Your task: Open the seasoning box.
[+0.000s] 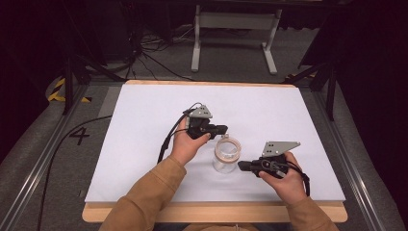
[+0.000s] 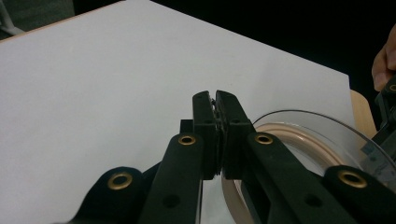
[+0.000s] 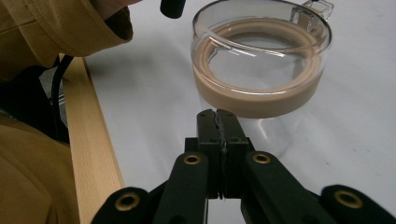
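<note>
High view, table (image 1: 144,144): white sheet on a wooden board; one clear jar stands near the front, right of centre.
Jar (image 1: 226,155): upright, transparent, lid with tan seal ring seated on top; small tab at the far rim.
Left tongs (image 1: 222,129): jaws together, empty, just beside the jar's far-left rim.
Right tongs (image 1: 242,166): jaws together, empty, tips near the jar's right wall below the lid.
Step (judged): gripping the jar; separate the jaws first, steady the body, then take the lid.
</note>
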Demonstrator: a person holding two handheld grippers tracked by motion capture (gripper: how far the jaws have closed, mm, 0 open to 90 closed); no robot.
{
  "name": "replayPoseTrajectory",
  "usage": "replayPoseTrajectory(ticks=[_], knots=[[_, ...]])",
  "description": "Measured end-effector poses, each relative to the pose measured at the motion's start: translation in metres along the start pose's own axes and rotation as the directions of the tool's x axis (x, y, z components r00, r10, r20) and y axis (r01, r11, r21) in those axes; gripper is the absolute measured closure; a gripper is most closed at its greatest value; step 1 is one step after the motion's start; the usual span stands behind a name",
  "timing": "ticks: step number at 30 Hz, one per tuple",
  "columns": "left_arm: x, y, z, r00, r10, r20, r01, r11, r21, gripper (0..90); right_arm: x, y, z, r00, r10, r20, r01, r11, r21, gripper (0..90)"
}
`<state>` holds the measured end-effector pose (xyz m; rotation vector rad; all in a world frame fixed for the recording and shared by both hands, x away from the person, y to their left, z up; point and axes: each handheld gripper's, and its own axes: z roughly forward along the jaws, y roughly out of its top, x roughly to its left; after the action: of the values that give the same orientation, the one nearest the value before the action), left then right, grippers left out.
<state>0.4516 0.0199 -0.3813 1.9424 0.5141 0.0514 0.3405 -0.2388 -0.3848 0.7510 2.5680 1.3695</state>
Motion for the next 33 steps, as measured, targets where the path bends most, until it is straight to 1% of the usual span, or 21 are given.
replayPoseTrajectory(ticks=[1, 4, 9, 12, 16, 20, 22, 27, 28, 33], knots=[[0.0005, -0.0003, 0.0005, 1.0000, -0.004, 0.009, 0.004, 1.0000, -0.003, 88.0, -0.0002, 0.0003, -0.0004, 1.0000, 0.004, 0.000, -0.004, 1.000, -0.004, 90.0], [0.0007, -0.0006, 0.0013, 0.9998, -0.012, 0.015, 0.012, 0.9999, -0.007, 88.0, -0.0008, 0.0013, -0.0006, 0.9999, 0.006, 0.013, -0.006, 1.000, -0.019, 89.9], [0.0017, -0.0007, 0.0015, 0.9999, -0.013, 0.012, 0.013, 0.9999, -0.005, 88.0, -0.0007, 0.0024, 0.0014, 0.9999, 0.012, 0.004, -0.012, 0.999, -0.031, 89.9], [0.0024, -0.0010, 0.0015, 0.9996, -0.022, 0.019, 0.022, 0.9997, -0.005, 88.0, -0.0004, 0.0029, 0.0018, 0.9999, 0.014, 0.003, -0.014, 0.999, -0.036, 90.0], [0.0029, -0.0011, 0.0013, 0.9996, -0.021, 0.019, 0.021, 0.9998, -0.001, 88.1, 0.0009, 0.0054, 0.0025, 0.9998, 0.016, 0.011, -0.015, 0.998, -0.056, 89.9], [0.0030, -0.0011, 0.0014, 0.9996, -0.020, 0.018, 0.020, 0.9998, -0.002, 88.1, 0.0010, 0.0064, 0.0040, 0.9998, 0.018, 0.011, -0.017, 0.998, -0.058, 90.0], [0.0031, -0.0016, 0.0016, 0.9994, -0.027, 0.022, 0.027, 0.9996, -0.006, 88.2, 0.0005, 0.0066, 0.0038, 0.9997, 0.019, 0.014, -0.018, 0.998, -0.063, 90.0], [0.0034, -0.0019, 0.0016, 0.9994, -0.023, 0.024, 0.024, 0.9996, -0.012, 88.1, -0.0006, 0.0076, 0.0034, 0.9996, 0.028, 0.009, -0.027, 0.996, -0.081, 90.0], [0.0026, -0.0018, 0.0002, 0.9995, -0.027, 0.019, 0.027, 0.9996, -0.001, 87.9, -0.0010, 0.0079, 0.0038, 0.9996, 0.027, 0.009, -0.026, 0.996, -0.081, 90.0], [0.0035, -0.0008, -0.0075, 0.9998, -0.013, -0.014, 0.014, 0.9999, 0.008, 86.0, -0.0006, 0.0084, 0.0040, 0.9997, 0.022, 0.011, -0.021, 0.997, -0.079, 90.0]])
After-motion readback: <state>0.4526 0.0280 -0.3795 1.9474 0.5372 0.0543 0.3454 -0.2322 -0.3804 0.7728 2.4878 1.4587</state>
